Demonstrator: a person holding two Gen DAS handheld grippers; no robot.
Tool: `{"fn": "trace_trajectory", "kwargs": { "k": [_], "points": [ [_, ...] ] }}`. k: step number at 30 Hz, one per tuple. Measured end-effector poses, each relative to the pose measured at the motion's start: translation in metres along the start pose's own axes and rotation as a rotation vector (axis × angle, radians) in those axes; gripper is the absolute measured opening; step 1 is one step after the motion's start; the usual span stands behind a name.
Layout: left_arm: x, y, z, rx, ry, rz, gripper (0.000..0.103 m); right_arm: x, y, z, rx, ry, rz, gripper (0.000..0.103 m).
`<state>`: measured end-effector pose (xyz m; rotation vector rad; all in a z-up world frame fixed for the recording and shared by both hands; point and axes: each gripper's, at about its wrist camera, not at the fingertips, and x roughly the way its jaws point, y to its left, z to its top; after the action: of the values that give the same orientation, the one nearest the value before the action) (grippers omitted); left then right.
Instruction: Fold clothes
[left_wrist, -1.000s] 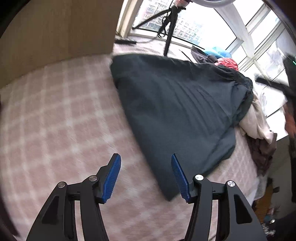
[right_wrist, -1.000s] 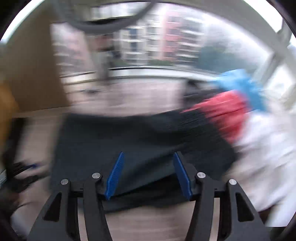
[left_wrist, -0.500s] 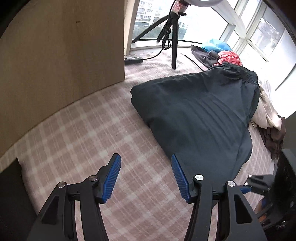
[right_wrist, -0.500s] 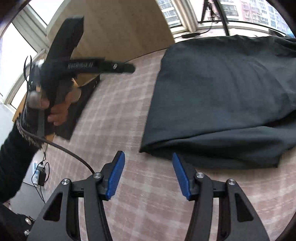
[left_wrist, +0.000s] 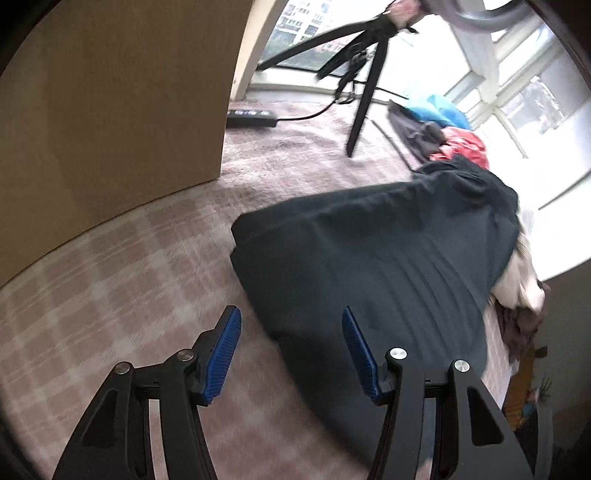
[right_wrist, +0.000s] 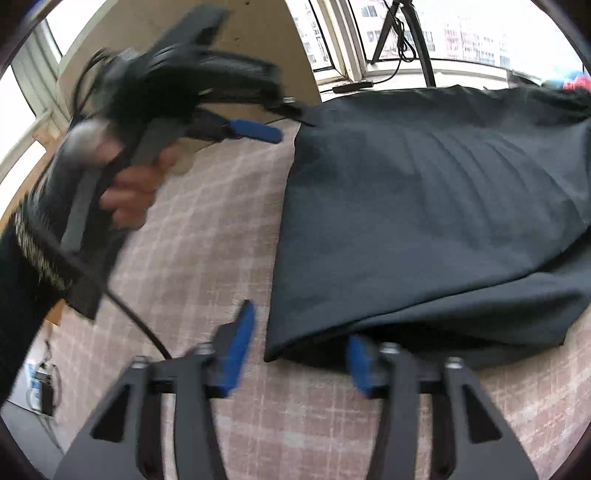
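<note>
A dark teal garment (left_wrist: 388, 266) lies folded flat on the pink checked bed cover (left_wrist: 110, 273); it also shows in the right wrist view (right_wrist: 424, 206). My left gripper (left_wrist: 291, 321) is open and empty, above the garment's near left edge. My right gripper (right_wrist: 301, 323) is open at the garment's near left corner, and the cloth's edge hides the tip of its right finger (right_wrist: 360, 363). The left gripper, held in a hand, shows in the right wrist view (right_wrist: 255, 129) near the garment's far left corner.
A pile of other clothes, red (left_wrist: 461, 144), blue (left_wrist: 439, 110) and cream (left_wrist: 521, 273), lies beyond the garment by the window. A black tripod (left_wrist: 365, 74) and a power strip (left_wrist: 253, 117) stand at the back. A wooden panel (left_wrist: 110, 110) rises on the left.
The left gripper has moved in toward the garment's left edge. The right gripper has moved forward and low, and its right fingertip is now under the garment's near corner.
</note>
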<state>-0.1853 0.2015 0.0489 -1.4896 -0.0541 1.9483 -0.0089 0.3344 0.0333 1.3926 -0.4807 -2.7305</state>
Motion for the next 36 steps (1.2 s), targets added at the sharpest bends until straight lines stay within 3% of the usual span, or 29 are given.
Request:
{"fn": "trace_trajectory", "kwargs": {
  "k": [4, 6, 7, 8, 10, 14, 21, 28, 33, 36],
  "points": [
    [0.014, 0.002, 0.012, -0.043, -0.006, -0.031, 0.054, 0.004, -0.003, 0.000, -0.015, -0.004, 0.011, 0.007],
    [0.016, 0.009, 0.019, -0.101, -0.013, -0.064, 0.054, 0.006, -0.004, 0.000, -0.020, -0.006, 0.019, 0.006],
    [0.017, 0.013, 0.022, -0.130, -0.016, -0.080, 0.048, 0.006, -0.004, 0.001, -0.028, -0.005, 0.017, 0.005],
    [0.018, 0.016, 0.024, -0.155, -0.015, -0.099, 0.030, 0.007, -0.004, 0.001, -0.041, -0.005, 0.019, 0.005],
    [0.019, 0.014, 0.027, -0.150, -0.013, -0.094, 0.006, 0.006, 0.000, 0.001, -0.056, 0.004, 0.025, 0.005],
    [0.009, -0.003, 0.022, -0.065, -0.048, -0.025, 0.003, 0.004, 0.008, 0.001, -0.077, 0.028, 0.062, 0.004],
    [-0.047, 0.008, -0.003, -0.043, -0.107, 0.051, 0.003, -0.010, 0.043, 0.000, -0.149, 0.038, 0.155, 0.004],
    [-0.119, 0.050, -0.078, -0.096, -0.126, 0.161, 0.003, -0.026, 0.118, -0.028, -0.275, 0.100, 0.323, 0.004],
    [-0.162, 0.091, -0.141, -0.188, -0.123, 0.242, 0.003, -0.031, 0.183, -0.055, -0.369, 0.154, 0.451, 0.004],
    [-0.165, 0.110, -0.163, -0.227, -0.061, 0.318, 0.011, -0.020, 0.208, -0.061, -0.432, 0.262, 0.466, 0.006]
  ]
}}
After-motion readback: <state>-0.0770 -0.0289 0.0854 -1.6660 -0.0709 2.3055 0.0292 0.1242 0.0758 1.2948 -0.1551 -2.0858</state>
